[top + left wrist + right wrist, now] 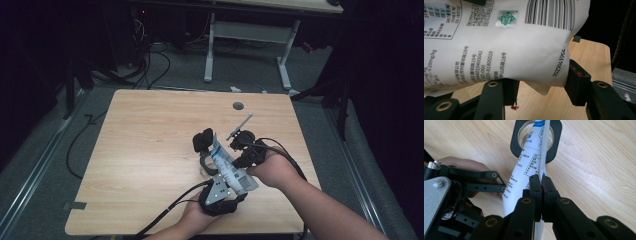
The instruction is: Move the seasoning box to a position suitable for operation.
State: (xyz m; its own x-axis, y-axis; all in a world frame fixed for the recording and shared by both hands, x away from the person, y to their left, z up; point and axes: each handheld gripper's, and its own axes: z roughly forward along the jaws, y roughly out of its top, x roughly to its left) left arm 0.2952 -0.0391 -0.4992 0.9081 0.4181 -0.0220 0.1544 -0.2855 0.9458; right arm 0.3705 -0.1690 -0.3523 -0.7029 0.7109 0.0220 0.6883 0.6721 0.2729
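Observation:
A white and blue printed bag (226, 162) is held tilted between both grippers above the table. Its upper end hangs over the mouth of a glass jar with a black collar (515, 142), which stands just left of the bag (205, 164). My right gripper (541, 182) is shut on the bag's thin side seam (241, 161). From the near side, my left gripper (544, 86) grips the bag's bulging lower end (234, 182), pads pressed on the bag (511, 50). One of the left fingers (481, 173) rests against the bag (520, 175).
A black piece (202, 140) sits right behind the jar. The wooden table (145, 150) has a round hole (238, 105) near its far edge. Cables trail from both grippers towards the near edge. A small red mark (514, 107) lies on the wood.

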